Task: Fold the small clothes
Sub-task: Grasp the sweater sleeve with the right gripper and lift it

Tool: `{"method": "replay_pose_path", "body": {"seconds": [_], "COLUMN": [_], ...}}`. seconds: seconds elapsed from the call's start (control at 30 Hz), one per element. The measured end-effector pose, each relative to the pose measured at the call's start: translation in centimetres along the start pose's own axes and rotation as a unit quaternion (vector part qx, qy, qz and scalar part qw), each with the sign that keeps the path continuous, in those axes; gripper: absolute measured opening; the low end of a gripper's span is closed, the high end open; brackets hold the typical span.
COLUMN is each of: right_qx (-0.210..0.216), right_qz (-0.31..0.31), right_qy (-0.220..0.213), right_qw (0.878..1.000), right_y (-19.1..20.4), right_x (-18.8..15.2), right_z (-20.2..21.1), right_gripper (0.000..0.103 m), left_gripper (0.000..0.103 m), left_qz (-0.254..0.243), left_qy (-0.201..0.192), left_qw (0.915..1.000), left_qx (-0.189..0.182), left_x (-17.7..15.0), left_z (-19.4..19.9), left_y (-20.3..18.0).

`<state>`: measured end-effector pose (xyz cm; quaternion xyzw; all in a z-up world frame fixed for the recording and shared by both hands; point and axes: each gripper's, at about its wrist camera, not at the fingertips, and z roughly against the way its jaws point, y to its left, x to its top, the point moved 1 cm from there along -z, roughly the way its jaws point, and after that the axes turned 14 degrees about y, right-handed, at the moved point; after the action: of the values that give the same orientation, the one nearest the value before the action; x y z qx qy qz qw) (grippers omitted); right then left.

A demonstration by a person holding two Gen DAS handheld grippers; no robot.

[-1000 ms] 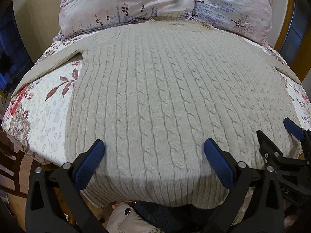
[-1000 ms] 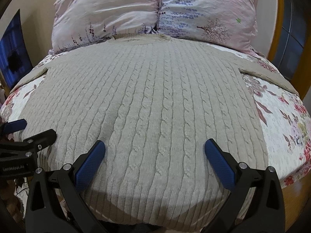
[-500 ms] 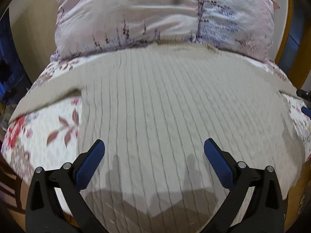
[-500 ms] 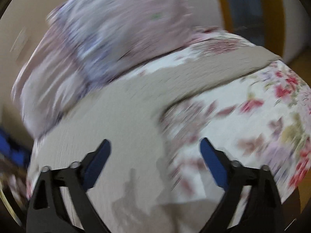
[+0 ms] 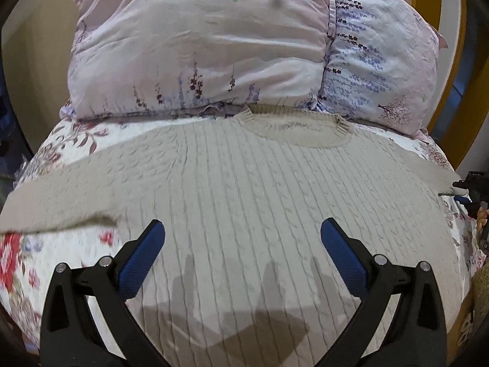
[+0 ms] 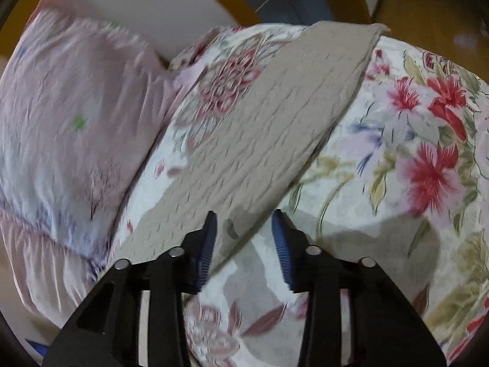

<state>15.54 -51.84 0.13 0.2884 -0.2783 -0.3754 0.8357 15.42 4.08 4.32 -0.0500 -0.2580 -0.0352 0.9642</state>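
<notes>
A beige cable-knit sweater (image 5: 244, 202) lies flat on the bed, its neckline (image 5: 299, 128) toward the pillows and its sleeves spread to both sides. My left gripper (image 5: 243, 238) is wide open and empty above the sweater's chest. My right gripper (image 6: 244, 229) hovers over the lower edge of the right sleeve (image 6: 275, 116), jaws partly open with a gap between the pads, holding nothing. The right gripper also shows at the right edge of the left wrist view (image 5: 472, 189), by that sleeve.
Two pale floral pillows (image 5: 214, 39) lie at the head of the bed. A floral bedspread (image 6: 412, 159) covers the mattress. A wooden bed frame (image 6: 412, 9) and the bed's right edge are just beyond the sleeve end.
Both grippers moved up the bed from the sweater's hem. The right one swung out to the right sleeve and its jaws narrowed. The left one now hovers over the chest.
</notes>
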Motion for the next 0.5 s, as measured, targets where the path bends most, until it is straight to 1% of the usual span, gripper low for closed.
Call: {"method": "replay_pose_path", "body": {"seconds": [0.07,0.13,0.27,0.33,0.37,0.4,0.5], "right_qx": [0.002,-0.005,-0.015,-0.024,-0.034,-0.035,-0.033], "right_qz": [-0.009,-0.017,-0.032,-0.023,-0.013,-0.007,0.02], "right_qy": [-0.008,-0.023,-0.053,-0.062,-0.065,-0.065,-0.087], "right_qw": [1.0,1.0,0.998,0.998,0.997,0.997,0.995], "right_y": [-0.5,-0.9,-2.0,-2.1,-1.9,-1.8,-0.9], "right_x": [0.5,1.0,2.0,2.2,2.1,2.2,1.9], "right_z": [0.1,0.1,0.7,0.6,0.5,0.4,1.0], "right_gripper": [0.033,0.028,0.027,0.018,0.016,0.012,0.01], "left_gripper": [0.101,0.101,0.101,0.101,0.101,0.101,0.101], "left_qz": [-0.001,0.001,0.005,0.004,0.003,0.002,0.009], "left_qy": [0.003,0.006,0.012,0.012,0.012,0.012,0.01], "left_qw": [0.9999,0.9997,0.9993,0.9992,0.9992,0.9991,0.9982], "left_qx": [-0.011,-0.024,-0.035,-0.037,-0.038,-0.04,-0.059], "left_x": [0.7,1.3,1.8,2.0,2.1,2.2,2.5], "left_z": [-0.5,-1.2,-2.4,-2.7,-2.9,-3.0,-3.2], "left_y": [0.1,0.2,0.3,0.3,0.2,0.2,0.6]}}
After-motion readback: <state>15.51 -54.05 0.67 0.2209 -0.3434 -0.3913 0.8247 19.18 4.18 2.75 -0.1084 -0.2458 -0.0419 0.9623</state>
